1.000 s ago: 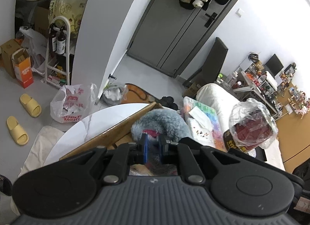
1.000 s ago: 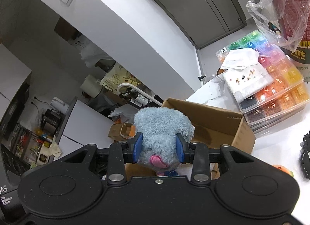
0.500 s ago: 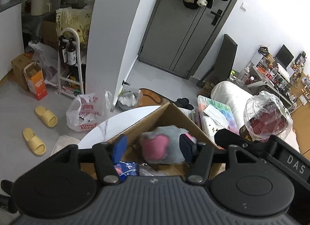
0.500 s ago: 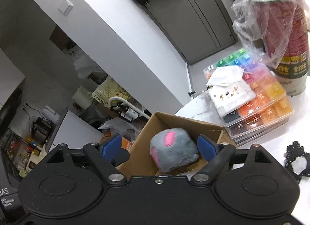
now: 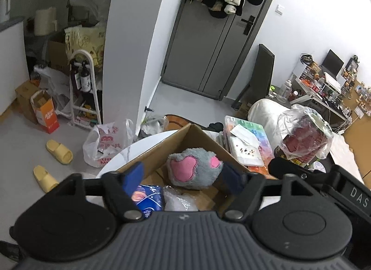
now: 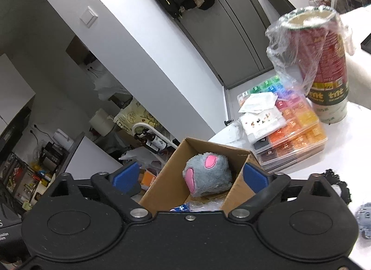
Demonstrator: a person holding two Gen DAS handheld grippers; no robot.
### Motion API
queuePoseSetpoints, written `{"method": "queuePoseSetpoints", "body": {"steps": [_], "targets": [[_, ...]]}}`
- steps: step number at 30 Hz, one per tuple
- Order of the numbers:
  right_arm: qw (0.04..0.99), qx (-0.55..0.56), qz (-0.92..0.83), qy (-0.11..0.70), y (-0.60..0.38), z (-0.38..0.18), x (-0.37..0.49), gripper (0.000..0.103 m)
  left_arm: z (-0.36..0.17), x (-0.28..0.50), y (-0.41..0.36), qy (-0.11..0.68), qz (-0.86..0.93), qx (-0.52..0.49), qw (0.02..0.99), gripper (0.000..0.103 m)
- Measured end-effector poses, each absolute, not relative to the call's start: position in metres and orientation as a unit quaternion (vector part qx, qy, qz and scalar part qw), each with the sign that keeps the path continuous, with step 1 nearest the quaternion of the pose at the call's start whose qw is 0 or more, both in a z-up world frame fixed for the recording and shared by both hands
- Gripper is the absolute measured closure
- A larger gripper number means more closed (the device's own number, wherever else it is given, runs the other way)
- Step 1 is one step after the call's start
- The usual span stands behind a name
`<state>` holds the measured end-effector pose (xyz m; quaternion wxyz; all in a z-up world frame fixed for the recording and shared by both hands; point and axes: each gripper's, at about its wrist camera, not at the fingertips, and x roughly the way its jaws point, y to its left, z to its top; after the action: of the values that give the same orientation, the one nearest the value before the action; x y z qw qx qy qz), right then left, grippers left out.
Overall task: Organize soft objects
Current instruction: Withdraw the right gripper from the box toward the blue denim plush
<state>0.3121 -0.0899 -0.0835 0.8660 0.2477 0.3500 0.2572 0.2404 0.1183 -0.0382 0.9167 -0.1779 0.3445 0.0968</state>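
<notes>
A grey plush toy with pink patches (image 5: pixel 193 169) lies inside an open cardboard box (image 5: pixel 185 137) on the white table; it also shows in the right wrist view (image 6: pixel 207 174) in the same box (image 6: pixel 169 179). My left gripper (image 5: pixel 183 177) is open and empty above the box. My right gripper (image 6: pixel 191 174) is open and empty, also above the box. A blue packet (image 5: pixel 147 196) and clear plastic (image 5: pixel 178 200) lie in the box too. Part of another grey soft thing (image 6: pixel 364 221) shows at the right edge.
A stack of colourful bead cases (image 6: pixel 292 126) with paper on top stands right of the box. A red can in a plastic bag (image 6: pixel 324 61) stands behind it. A black object (image 6: pixel 338 184) lies on the table. Slippers (image 5: pixel 58 151) and bags lie on the floor.
Both grippers opened and let go of the plush toy, which dropped into the box. Both grippers have pulled back and up from it.
</notes>
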Motion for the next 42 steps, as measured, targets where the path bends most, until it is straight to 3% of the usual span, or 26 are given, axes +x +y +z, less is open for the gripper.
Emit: {"method": "queuePoseSetpoints", "body": {"steps": [11, 42], "targets": [[0.877, 0.222, 0.246, 0.347, -0.115, -0.074, 0.292, 0.0, -0.026, 0.22, 0.096, 0.34, 0.102, -0.152, 0.922, 0.017], [0.882, 0.151, 0.259, 0.363, -0.183, -0.059, 0.245, 0.0, -0.01, 0.165, 0.041, 0.367, 0.07, -0.078, 0.924, 0.017]]}}
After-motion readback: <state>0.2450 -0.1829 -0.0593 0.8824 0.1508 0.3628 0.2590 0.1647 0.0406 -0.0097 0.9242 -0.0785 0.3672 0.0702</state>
